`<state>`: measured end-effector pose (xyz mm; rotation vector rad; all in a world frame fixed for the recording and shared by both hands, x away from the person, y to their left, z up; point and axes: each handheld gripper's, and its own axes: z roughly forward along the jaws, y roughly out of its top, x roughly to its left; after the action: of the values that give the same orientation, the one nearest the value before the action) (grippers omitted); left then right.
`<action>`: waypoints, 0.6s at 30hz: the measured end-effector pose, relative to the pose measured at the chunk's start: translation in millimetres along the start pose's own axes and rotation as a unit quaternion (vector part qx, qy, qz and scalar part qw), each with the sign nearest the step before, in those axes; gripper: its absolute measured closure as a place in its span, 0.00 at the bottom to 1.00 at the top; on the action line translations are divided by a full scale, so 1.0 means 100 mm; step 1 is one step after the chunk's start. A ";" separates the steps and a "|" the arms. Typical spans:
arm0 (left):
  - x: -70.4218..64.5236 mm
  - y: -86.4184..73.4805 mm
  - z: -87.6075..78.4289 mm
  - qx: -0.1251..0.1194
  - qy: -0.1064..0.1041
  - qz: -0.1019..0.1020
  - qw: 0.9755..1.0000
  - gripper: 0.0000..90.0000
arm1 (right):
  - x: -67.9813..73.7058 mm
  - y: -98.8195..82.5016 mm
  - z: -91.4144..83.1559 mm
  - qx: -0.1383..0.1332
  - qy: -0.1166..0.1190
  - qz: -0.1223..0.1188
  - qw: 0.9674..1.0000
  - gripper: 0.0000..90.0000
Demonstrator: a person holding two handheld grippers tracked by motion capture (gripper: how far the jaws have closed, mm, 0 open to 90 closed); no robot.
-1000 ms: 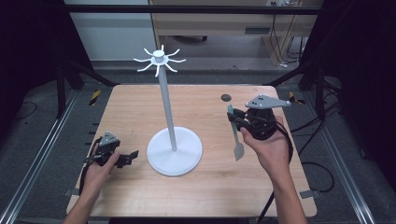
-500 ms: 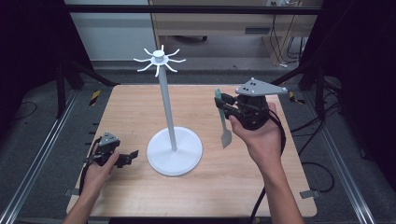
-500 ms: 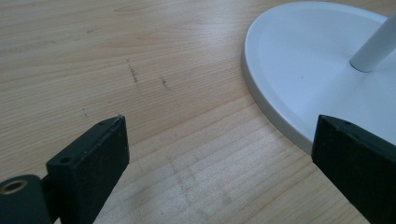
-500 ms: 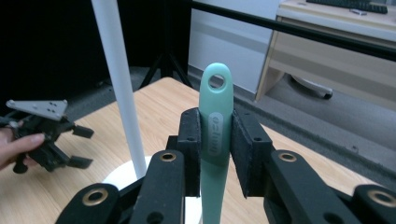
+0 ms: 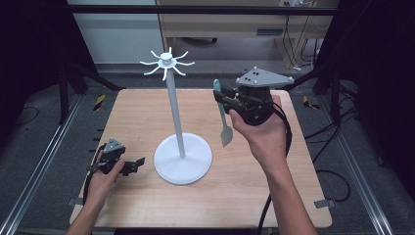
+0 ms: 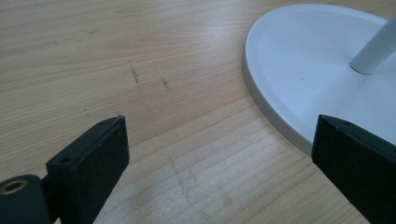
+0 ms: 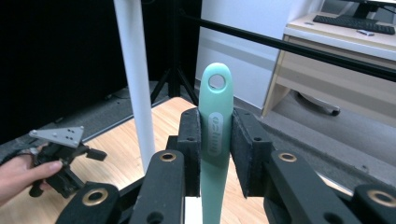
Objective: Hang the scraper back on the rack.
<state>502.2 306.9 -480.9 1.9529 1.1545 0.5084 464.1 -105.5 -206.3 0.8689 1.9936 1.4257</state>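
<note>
Right tongs (image 5: 221, 99) risen, spatula (image 5: 224, 122) clamped (hanging upright).

Mint-green spatula (image 5: 224, 117) hangs upright, blade down.

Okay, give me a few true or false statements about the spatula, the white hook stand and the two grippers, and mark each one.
1. The right gripper has its jaws shut on the green spatula. True.
2. The spatula hangs from a hook of the white stand. False: it is held in the air beside the pole.
3. The left gripper has open jaws with nothing between them. True.
4. The spatula's blade points up. False: the blade hangs down, with the handle's hole on top.
</note>
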 end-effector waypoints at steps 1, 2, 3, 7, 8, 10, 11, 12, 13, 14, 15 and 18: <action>0.00 0.00 0.00 0.000 0.000 -0.001 1.000 0.04 | 0.01 0.02 0.00 -0.002 0.001 -0.001 1.000 0.83; 0.00 0.00 0.00 0.000 -0.001 -0.002 1.000 0.04 | 0.02 0.04 0.00 -0.003 0.002 0.000 1.000 0.83; 0.00 0.00 0.00 0.000 0.000 -0.002 1.000 0.04 | 0.03 0.06 0.01 -0.005 0.003 -0.002 1.000 0.83; 0.00 0.00 0.00 0.000 -0.001 0.000 1.000 0.04 | 0.07 0.14 0.01 -0.011 0.008 -0.005 1.000 0.83; 0.00 0.00 0.00 0.000 -0.001 0.000 1.000 0.04 | 0.08 0.16 0.01 -0.013 0.009 -0.005 1.000 0.83; 0.00 0.00 0.00 0.000 -0.001 0.000 1.000 0.04 | 0.09 0.18 0.01 -0.014 0.013 -0.006 1.000 0.83; 0.00 0.00 0.00 0.000 -0.001 -0.002 1.000 0.04 | 0.10 0.20 0.01 -0.016 0.014 -0.007 1.000 0.83; 0.00 0.00 0.00 0.001 -0.001 -0.001 1.000 0.04 | 0.12 0.22 0.02 -0.017 0.017 -0.008 1.000 0.83; 0.00 0.00 0.00 0.001 -0.001 -0.001 1.000 0.04 | 0.12 0.22 0.02 -0.017 0.017 -0.008 1.000 0.83; 0.00 0.00 0.00 0.000 -0.001 -0.002 1.000 0.04 | 0.12 0.22 0.02 -0.017 0.019 -0.007 1.000 0.83; 0.00 0.00 0.00 0.000 -0.001 -0.002 1.000 0.04 | 0.13 0.23 0.02 -0.018 0.021 -0.007 1.000 0.83; 0.00 0.00 0.00 0.000 -0.001 -0.002 1.000 0.04 | 0.16 0.26 0.02 -0.021 0.028 -0.006 0.999 0.83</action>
<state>502.2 306.9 -480.9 1.9508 1.1567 0.5039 460.2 -85.9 -182.7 0.8061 1.9993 1.4961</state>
